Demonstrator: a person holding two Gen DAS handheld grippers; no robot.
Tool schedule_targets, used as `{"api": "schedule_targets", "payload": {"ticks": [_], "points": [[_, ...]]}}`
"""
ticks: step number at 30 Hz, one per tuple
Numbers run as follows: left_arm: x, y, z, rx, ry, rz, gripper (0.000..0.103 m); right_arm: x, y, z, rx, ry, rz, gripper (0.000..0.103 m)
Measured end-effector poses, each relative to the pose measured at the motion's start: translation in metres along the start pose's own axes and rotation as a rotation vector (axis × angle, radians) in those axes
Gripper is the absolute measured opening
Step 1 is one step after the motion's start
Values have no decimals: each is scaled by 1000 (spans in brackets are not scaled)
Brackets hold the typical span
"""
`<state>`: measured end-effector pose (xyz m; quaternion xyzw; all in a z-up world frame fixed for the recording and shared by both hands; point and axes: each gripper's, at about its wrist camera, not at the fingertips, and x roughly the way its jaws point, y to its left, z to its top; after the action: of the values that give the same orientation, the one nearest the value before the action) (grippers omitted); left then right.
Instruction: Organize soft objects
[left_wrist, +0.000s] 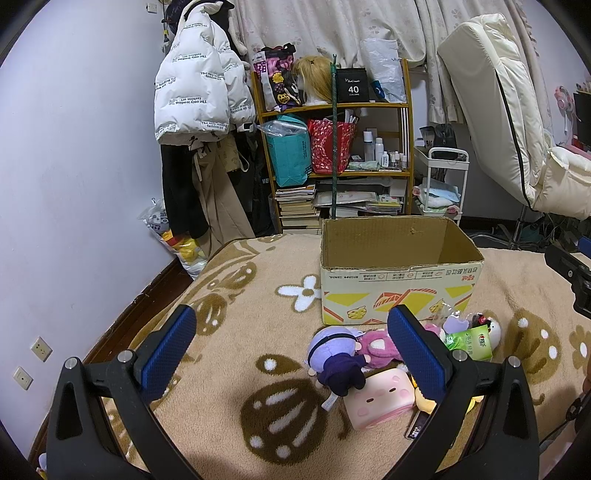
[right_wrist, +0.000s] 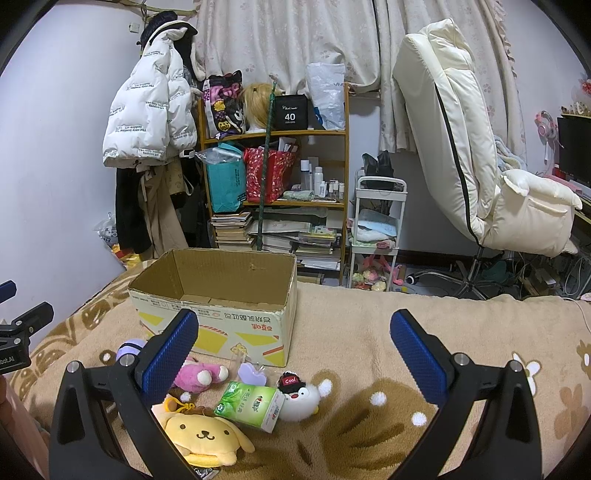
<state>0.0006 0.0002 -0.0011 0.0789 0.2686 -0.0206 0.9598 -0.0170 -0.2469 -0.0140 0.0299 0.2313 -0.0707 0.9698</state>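
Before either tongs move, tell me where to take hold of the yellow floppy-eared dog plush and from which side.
Grip the yellow floppy-eared dog plush across its rounded head, coming from above with the right tongs, which are open. It lies flat, face up, on the beige patterned blanket; the head is probably the thickest, firmest part, and its top is unobstructed.
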Motion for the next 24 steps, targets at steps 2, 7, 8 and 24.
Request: {"api": "schedule_targets", "payload": {"ticks": [2,7,8,24], "points": [[0,0,0,0,0,-1,102,0,0,0,0,1,2,103],[0,0,0,0,0,0,102,1,0,-1,-1,2,2,103],[0,0,0,0,0,0,102,1,0,-1,-1,2,2,103],[0,0,0,0,1,0,102,2,2,-2,-1,5,2,103]]}}
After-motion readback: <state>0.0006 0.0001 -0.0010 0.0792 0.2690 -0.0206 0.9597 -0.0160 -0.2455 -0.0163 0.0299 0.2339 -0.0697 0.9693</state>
